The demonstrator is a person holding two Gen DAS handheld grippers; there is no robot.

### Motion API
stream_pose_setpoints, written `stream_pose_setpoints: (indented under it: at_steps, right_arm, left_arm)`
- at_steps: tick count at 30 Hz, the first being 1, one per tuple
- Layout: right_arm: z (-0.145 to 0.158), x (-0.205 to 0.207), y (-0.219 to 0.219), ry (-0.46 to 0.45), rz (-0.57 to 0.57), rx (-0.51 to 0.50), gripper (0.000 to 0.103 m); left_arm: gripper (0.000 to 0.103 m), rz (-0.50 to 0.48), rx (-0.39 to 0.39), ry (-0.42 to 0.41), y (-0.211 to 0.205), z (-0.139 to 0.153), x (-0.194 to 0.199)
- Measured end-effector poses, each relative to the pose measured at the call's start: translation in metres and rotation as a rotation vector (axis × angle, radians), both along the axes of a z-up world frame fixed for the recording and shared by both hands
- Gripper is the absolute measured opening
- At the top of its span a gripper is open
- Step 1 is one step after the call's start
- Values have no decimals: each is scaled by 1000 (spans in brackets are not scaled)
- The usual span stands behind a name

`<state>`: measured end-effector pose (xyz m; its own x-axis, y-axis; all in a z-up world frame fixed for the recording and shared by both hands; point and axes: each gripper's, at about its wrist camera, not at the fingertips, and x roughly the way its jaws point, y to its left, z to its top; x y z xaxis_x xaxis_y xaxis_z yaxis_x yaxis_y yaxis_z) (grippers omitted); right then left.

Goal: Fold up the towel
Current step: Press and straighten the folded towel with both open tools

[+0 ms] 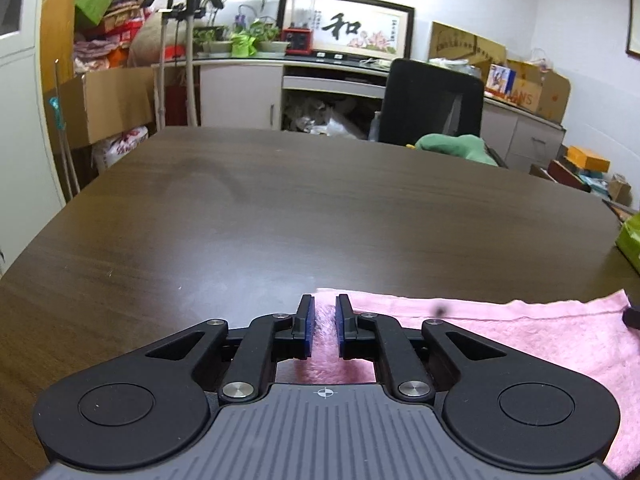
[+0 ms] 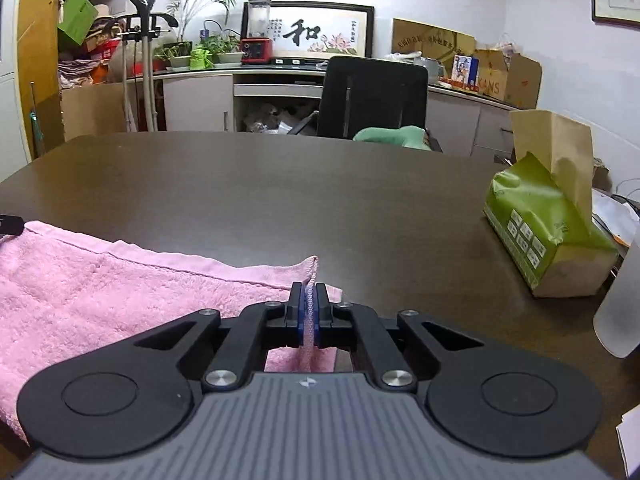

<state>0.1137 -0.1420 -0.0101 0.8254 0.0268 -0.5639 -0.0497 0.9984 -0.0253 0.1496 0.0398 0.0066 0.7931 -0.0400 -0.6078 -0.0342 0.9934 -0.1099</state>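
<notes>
A pink towel lies flat on the dark wooden table, near its front edge. My left gripper hangs over the towel's far left corner; its blue pads stand a small gap apart, with pink cloth showing in the gap and the pads not pressing on it. In the right wrist view my right gripper is shut on the far right corner of the towel, and a thin fold of pink cloth is pinched upright between the pads. The rest of the towel spreads left across the table.
A green tissue pack with brown paper sticking up sits on the table to the right, and a white object stands beside it. A black chair with a green cushion stands behind the far edge. Cabinets and boxes line the walls.
</notes>
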Motion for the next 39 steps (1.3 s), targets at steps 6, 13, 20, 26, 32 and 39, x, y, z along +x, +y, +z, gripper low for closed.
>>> stream_pose_setpoints:
  at_steps: [6, 13, 20, 26, 32, 39]
  right_arm:
    - [-1, -3, -3, 8, -4, 13, 7]
    - [-2, 2, -8, 49, -16, 40, 11]
    - [5, -4, -15, 34, -22, 87, 34]
    - [36, -35, -9, -103, 54, 143, 55]
    - [25, -41, 1, 37, 229, 382, 63]
    - [9, -42, -17, 144, 118, 421, 58]
  left_arm:
    - [13, 40, -17, -37, 17, 15, -12]
    - [14, -128, 100, -35, -13, 11, -39]
    - [14, -164, 173, 5, -34, -8, -43]
    - [15, -148, 132, -32, -26, 2, -50]
    - [17, -217, 73, -48, -20, 4, -68]
    - [19, -259, 163, -28, -23, -10, -86]
